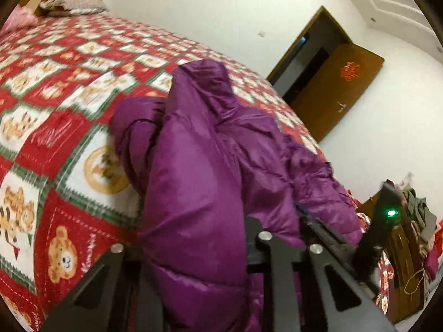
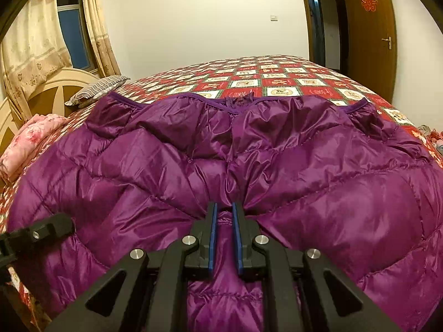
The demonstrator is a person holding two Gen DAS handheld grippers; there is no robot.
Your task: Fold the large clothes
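A large purple quilted down jacket (image 2: 304,166) lies spread across the bed, its hem and zipper end toward the far side. My right gripper (image 2: 224,207) is shut on a bunched fold near the jacket's middle, and the fabric is squeezed between its blue pads (image 2: 212,229). In the left wrist view the jacket (image 1: 199,138) rises in a thick fold over my left gripper (image 1: 221,221). That gripper is shut on the fold, and the cloth hides its fingertips. The left gripper (image 2: 41,231) also shows at the left edge of the right wrist view.
The bed carries a red, white and green bear-print quilt (image 1: 69,96). A striped pillow (image 2: 99,88) and folded pink cloth (image 2: 30,138) lie by the headboard (image 2: 49,91). A brown door (image 2: 371,27) stands open at the back right. Cluttered wooden furniture (image 1: 415,213) stands beside the bed.
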